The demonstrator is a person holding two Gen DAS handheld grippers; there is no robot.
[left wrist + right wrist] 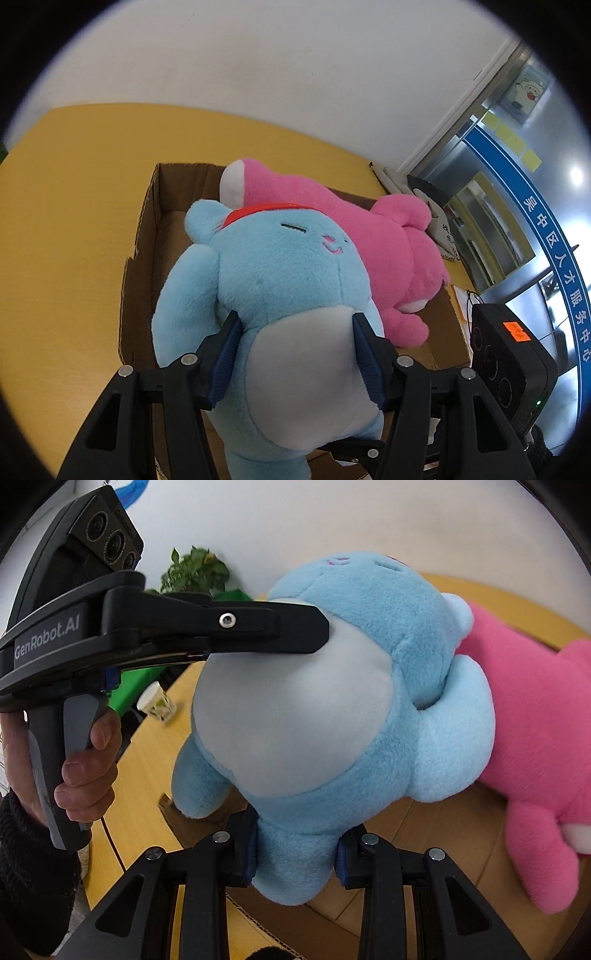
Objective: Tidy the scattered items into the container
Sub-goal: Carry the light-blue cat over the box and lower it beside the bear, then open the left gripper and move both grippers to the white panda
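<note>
A blue plush toy (280,269) with a white belly is held above an open cardboard box (147,229). My left gripper (295,354) is shut on its belly, one pad on each side. My right gripper (295,853) is shut on one of its feet (295,864). The blue plush also shows in the right wrist view (369,635), with the left gripper's finger (266,627) pressed into its belly. A pink plush toy (369,243) lies in the box behind it and also shows in the right wrist view (535,709).
The box sits on a yellow table (74,206) by a white wall. A black camera unit (509,354) is at the right. In the right wrist view a potted plant (192,572) and a small cup (157,703) stand at the far left.
</note>
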